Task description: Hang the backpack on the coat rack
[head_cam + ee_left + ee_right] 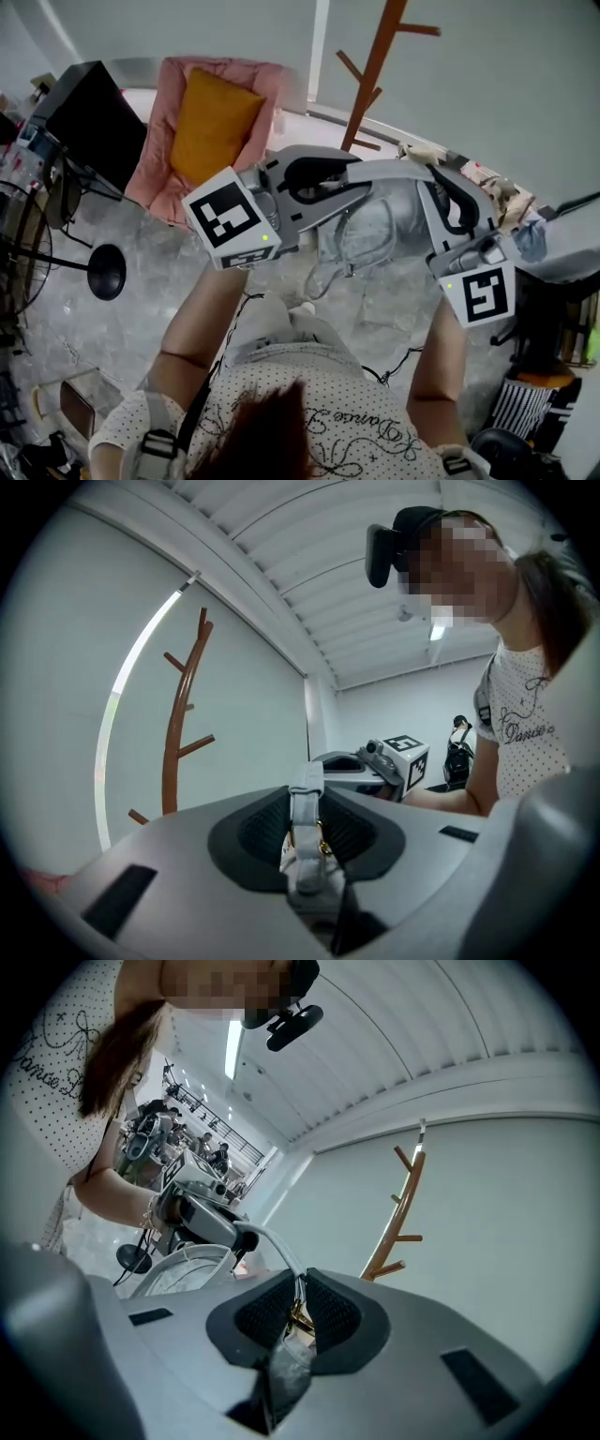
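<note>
Clamping backpack (pixel 375 225) straps (pixel 306 789) are left hand-held gripper (pixel 305 847) and right hand-held gripper (pixel 298 1312).

Backpack (pixel 375 230) before coat rack (pixel 373 70)

The only writing that can be read is a cursive print on the front of the person's white dotted shirt (pixel 375 436) — its first word reads "Danse", and the words after it are too curled to make out. The left cube (pixel 230 217) and the right cube (pixel 480 292) each carry black-and-white square markers — only a pattern, not letters or numbers.
</note>
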